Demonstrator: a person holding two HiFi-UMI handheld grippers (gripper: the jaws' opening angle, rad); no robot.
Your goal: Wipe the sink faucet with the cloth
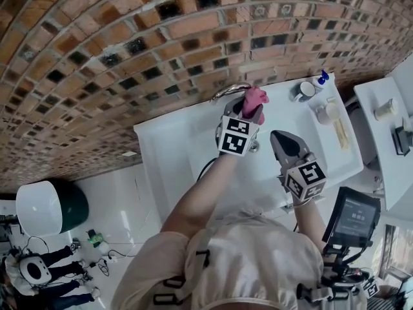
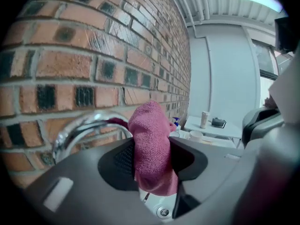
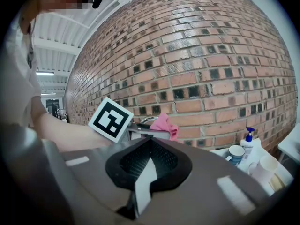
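Note:
A chrome faucet [image 1: 227, 91] arches from the brick wall over the white sink [image 1: 174, 150]. My left gripper [image 1: 248, 112] is shut on a pink cloth [image 1: 255, 98], which sticks out past the jaw tips right beside the faucet spout. In the left gripper view the cloth [image 2: 151, 146] fills the gap between the jaws of the left gripper [image 2: 152, 142], with the faucet [image 2: 84, 125] curving just behind it to the left. My right gripper [image 1: 279, 137] hovers over the sink to the right, shut and holding nothing. In the right gripper view, beyond the right gripper [image 3: 150, 142], the cloth [image 3: 165, 124] shows.
A mug [image 1: 303, 90], a blue-topped pump bottle [image 1: 321, 79] and a pale cup [image 1: 326, 112] stand on the sink's right ledge. A white side table [image 1: 381, 134] with a small cup lies further right. The brick wall [image 1: 129, 50] rises close behind the faucet.

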